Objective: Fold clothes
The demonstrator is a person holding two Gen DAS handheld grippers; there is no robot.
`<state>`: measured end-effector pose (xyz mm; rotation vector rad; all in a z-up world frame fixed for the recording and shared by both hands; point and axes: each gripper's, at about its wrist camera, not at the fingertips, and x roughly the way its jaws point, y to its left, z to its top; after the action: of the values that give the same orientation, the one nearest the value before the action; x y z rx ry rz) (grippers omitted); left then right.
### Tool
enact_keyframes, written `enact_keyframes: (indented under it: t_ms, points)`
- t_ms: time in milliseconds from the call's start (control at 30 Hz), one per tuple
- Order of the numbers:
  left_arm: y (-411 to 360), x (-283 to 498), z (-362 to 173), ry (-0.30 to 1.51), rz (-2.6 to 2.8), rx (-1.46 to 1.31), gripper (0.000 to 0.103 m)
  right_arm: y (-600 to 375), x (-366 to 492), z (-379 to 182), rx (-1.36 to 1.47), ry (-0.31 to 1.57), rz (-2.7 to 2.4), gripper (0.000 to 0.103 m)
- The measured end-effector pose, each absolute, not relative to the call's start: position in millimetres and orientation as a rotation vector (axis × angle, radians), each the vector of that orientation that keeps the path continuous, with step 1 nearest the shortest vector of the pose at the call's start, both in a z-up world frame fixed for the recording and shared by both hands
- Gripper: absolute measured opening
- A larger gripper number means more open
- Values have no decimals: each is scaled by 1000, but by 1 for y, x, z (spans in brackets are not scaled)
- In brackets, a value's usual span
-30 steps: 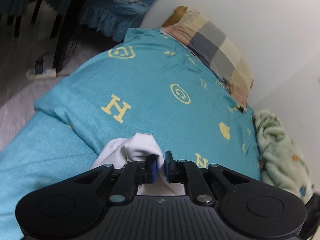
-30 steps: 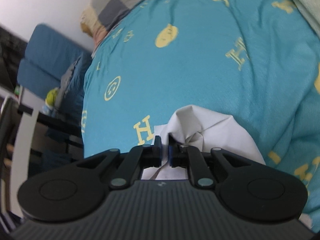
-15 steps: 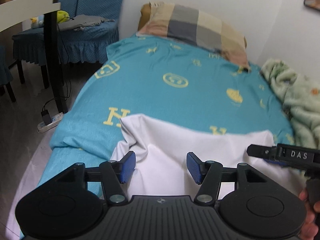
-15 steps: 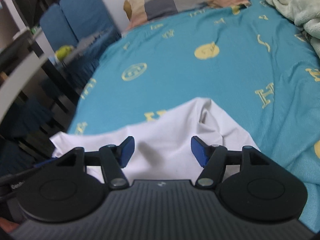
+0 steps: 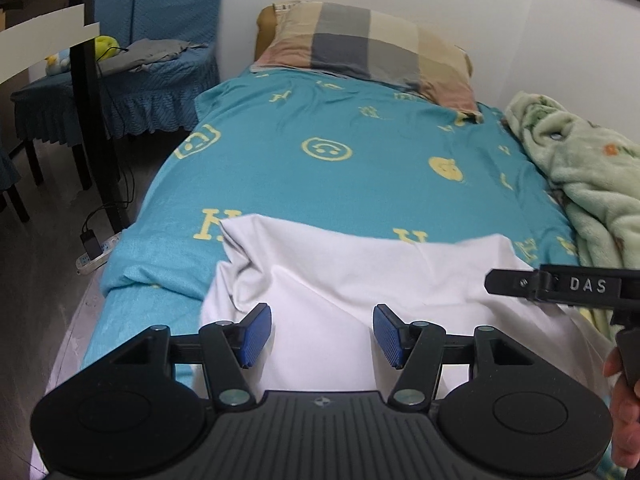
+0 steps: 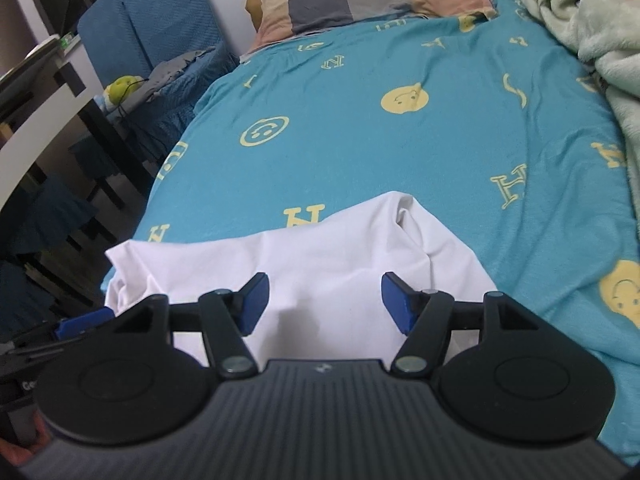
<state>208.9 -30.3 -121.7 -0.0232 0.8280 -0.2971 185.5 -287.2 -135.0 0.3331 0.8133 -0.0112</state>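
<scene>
A white garment [image 5: 360,280] lies spread across the near end of a bed with a teal cover [image 5: 340,152]. It also shows in the right wrist view [image 6: 320,264], with a raised fold at its far right corner. My left gripper [image 5: 322,336] is open and empty, held above the garment's near part. My right gripper [image 6: 322,302] is open and empty too, above the same cloth. The right gripper's side shows at the right edge of the left wrist view [image 5: 560,284].
A checked pillow [image 5: 372,48] lies at the head of the bed. A green fleece blanket [image 5: 592,184] is bunched along the right side. Blue-covered chairs [image 5: 132,76], a dark table leg [image 5: 96,120] and a power strip [image 5: 94,258] on the floor stand left of the bed.
Both grippers were shut on bunched white cloth a second ago. They have opened, let the garment drop flat on the bed, and drawn back and up.
</scene>
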Motion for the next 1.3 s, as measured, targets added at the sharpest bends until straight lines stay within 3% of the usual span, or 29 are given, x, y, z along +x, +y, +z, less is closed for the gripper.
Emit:
enact_keyframes:
  t_ms: [567, 833, 1100, 1300]
  points:
    - [-26, 204, -133, 894, -281, -9, 60, -287, 189, -149, 349, 897, -17, 64]
    - [16, 157, -109, 930, -324, -380, 80, -322, 138, -122, 705, 837, -39, 64]
    - [56, 115, -126, 1041, -311, -819, 82, -336, 81, -112, 994, 791, 17, 66]
    - [65, 120, -179, 1138, -226, -1101, 81, -295, 71, -138, 1107, 911, 141, 66]
